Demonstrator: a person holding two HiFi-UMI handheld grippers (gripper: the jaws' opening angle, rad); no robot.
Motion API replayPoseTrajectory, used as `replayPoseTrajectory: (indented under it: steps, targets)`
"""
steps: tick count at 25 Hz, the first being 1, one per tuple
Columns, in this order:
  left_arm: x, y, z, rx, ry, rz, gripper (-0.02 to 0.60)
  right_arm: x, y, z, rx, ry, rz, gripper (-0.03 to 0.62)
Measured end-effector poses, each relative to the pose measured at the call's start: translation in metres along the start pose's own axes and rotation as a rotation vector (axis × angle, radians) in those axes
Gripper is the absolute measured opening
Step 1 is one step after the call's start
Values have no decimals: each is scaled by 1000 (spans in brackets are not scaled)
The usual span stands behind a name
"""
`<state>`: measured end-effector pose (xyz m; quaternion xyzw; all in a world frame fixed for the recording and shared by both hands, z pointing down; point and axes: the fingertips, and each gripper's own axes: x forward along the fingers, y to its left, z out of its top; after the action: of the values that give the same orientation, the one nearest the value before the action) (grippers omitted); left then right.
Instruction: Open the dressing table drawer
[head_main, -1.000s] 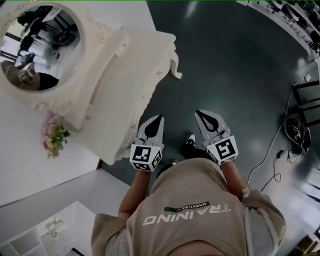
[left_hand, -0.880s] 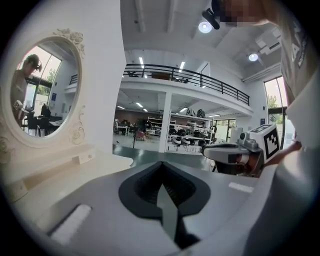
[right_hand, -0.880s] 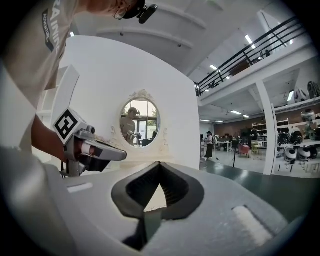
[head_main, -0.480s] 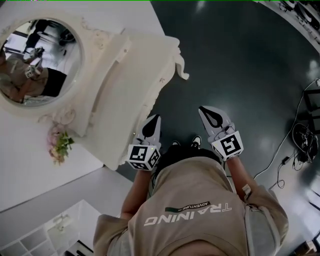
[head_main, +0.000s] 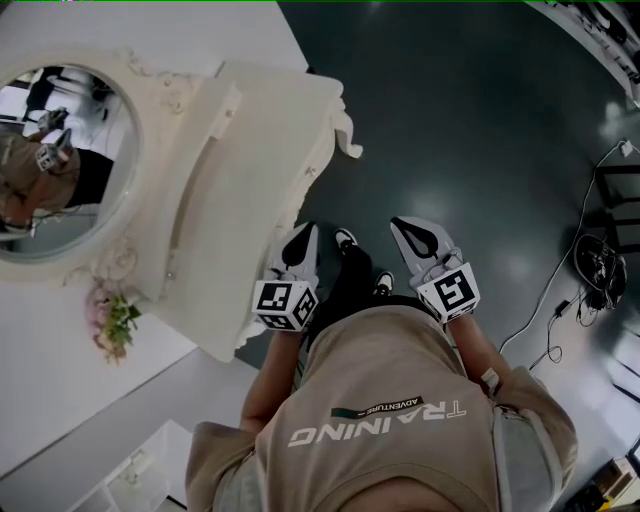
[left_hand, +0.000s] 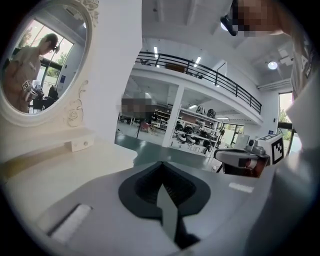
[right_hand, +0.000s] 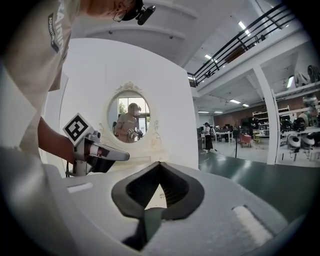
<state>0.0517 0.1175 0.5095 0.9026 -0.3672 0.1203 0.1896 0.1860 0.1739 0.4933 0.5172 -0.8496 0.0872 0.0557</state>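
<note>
The cream dressing table stands at the left of the head view, its oval mirror behind the top. From above, the drawer front under the curved front edge is hidden. My left gripper hangs just off that front edge, shut with nothing in it. My right gripper is further right over the floor, also shut with nothing between its jaws. In the left gripper view the shut jaws are beside the tabletop. The right gripper view looks past its shut jaws toward the mirror.
A small drawer box sits on the tabletop under the mirror. Flowers lie at the table's left end. The person's shoes stand on the dark floor between the grippers. Cables and black stands are at the right, a white shelf bottom left.
The person has stepped along the table front, and a leg and shoe now show between the grippers. Both grippers travelled along and sank a little, still shut.
</note>
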Motion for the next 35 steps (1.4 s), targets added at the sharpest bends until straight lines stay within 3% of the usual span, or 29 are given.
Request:
replayPoseTrajectory:
  steps: [6, 12, 22, 35]
  targets:
    - [45, 29, 48, 72, -79, -11, 18, 51, -22, 52, -116, -23, 32, 2]
    - [59, 79, 70, 84, -107, 20, 18, 111, -21, 89, -180, -18, 55, 2]
    - [65, 144, 86, 29, -147, 73, 18, 189, -2, 101, -250, 44, 155, 2]
    - [74, 209, 70, -121, -132, 259, 18, 265, 0, 95, -235, 92, 359, 2]
